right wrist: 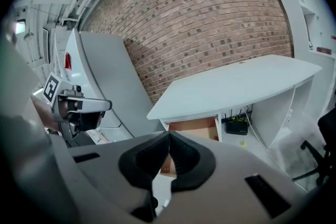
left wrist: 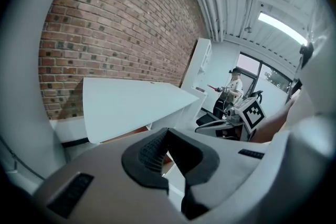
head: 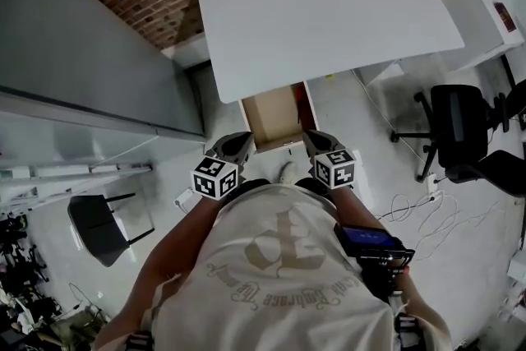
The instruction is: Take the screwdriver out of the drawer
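The drawer (head: 275,117) under the white desk (head: 329,12) stands pulled out, its brown inside facing up. No screwdriver shows in any view. My left gripper (head: 238,141) and right gripper (head: 316,141) hover side by side just short of the drawer's front, both pointing toward it. In the left gripper view the left gripper (left wrist: 167,136) has its pads meeting at the tips with nothing between them. The right gripper (right wrist: 169,136) is likewise shut and empty, and beyond it the drawer (right wrist: 194,127) sits open below the desk top (right wrist: 236,84).
A tall grey panel (head: 82,53) stands left of the desk before the brick wall. A black office chair (head: 460,131) and loose cables (head: 427,210) lie to the right, another dark chair (head: 103,226) to the left. A router (right wrist: 237,124) sits under the desk. A person (left wrist: 233,86) stands far off.
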`<state>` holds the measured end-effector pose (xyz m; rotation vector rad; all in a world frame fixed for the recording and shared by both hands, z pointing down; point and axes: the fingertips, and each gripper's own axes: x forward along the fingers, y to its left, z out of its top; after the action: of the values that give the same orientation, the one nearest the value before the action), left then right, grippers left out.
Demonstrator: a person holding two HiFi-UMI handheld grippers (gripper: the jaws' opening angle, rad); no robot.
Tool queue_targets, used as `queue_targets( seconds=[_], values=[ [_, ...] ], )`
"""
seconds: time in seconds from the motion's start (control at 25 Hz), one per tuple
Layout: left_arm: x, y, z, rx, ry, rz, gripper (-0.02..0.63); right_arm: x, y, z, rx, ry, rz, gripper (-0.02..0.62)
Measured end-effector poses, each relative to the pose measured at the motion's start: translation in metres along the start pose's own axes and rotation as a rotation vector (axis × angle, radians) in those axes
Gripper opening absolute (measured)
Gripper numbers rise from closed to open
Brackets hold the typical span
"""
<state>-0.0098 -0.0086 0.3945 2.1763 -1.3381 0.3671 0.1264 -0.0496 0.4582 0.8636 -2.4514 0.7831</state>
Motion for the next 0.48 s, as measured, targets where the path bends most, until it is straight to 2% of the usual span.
queue_targets(
  seconds=[0.28,0.48],
  values=[
    [0.005,0.008,0.016,-0.015,-0.030,0.069,0.020,0.014,-0.022,-0.007,0.024,0.064,0.002,0.023],
    [-0.002,0.015,0.006,-0.053,-0.020,0.102,0.020,0.030,-0.019,-0.013,0.025,0.098,0.008,0.023]
  ],
)
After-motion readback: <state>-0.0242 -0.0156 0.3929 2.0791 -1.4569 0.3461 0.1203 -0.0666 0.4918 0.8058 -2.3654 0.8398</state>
